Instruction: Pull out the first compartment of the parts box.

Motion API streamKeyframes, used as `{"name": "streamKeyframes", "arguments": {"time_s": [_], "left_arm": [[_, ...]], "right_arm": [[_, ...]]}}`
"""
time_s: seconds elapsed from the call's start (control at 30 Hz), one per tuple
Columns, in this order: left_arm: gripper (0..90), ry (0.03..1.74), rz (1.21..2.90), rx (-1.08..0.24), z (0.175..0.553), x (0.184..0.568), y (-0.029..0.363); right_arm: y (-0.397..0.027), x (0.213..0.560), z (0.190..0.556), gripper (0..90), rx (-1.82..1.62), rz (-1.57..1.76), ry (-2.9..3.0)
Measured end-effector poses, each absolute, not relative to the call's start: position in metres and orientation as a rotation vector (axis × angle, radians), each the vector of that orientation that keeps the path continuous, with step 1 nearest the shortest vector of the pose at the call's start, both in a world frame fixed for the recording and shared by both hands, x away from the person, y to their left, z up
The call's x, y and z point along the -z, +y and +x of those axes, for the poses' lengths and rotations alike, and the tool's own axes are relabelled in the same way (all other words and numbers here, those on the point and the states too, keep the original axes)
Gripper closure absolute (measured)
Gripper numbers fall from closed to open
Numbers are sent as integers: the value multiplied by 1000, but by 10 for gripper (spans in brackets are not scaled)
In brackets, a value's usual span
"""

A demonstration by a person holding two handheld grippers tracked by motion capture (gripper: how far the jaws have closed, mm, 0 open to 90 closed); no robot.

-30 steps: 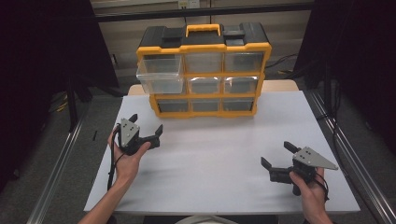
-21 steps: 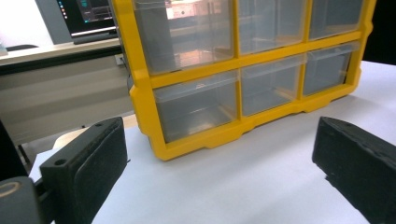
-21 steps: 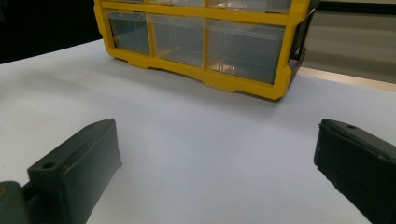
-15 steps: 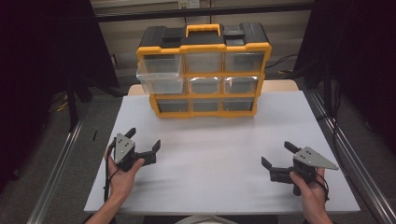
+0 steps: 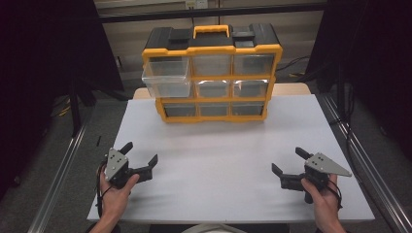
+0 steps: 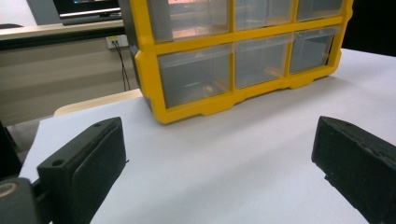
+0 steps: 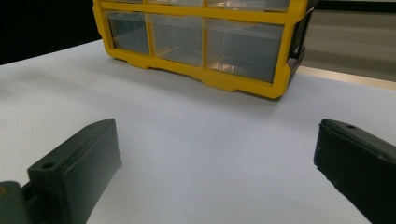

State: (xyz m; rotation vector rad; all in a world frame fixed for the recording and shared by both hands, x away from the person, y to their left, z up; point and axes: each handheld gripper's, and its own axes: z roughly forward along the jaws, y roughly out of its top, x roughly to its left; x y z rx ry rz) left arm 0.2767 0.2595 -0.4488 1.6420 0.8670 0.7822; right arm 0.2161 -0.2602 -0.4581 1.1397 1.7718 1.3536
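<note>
A yellow and black organiser point(image 5: 212, 73) with clear drawers stands at the back of the white table point(image 5: 218, 160). Its top left drawer point(image 5: 166, 80) is pulled out towards me. My left gripper point(image 5: 140, 154) rests near the table's front left corner, open, with nothing between its jaws. Over at the front right, my right gripper point(image 5: 290, 162) is also open and holds nothing. In the left gripper view the organiser point(image 6: 233, 51) fills the top, its lower drawers shut. The right gripper view shows the organiser's bottom row point(image 7: 201, 42) ahead across bare table.
Metal rails point(image 5: 58, 179) run along both sides of the table. A wooden surface point(image 5: 290, 89) shows behind the organiser. Dark curtains point(image 5: 48, 58) hang on either side.
My left gripper has drawn back towards the table's front left corner and dropped lower. The right gripper has stayed put.
</note>
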Motion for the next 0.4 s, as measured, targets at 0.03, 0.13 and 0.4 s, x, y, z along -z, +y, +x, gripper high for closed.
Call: {"name": "streamKeyframes", "arguments": {"time_s": [0.03,0.13,0.4], "left_arm": [[31,886,1646,-785,274,449,261],[34,909,1649,-725,267,448,268],[33,879,1629,-749,263,445,272]], "right_arm": [[-260,458,216,1,-1352,1137,1772],[-260,458,215,1,-1349,1142,1770],[-260,459,217,2,-1341,1140,1780]]}}
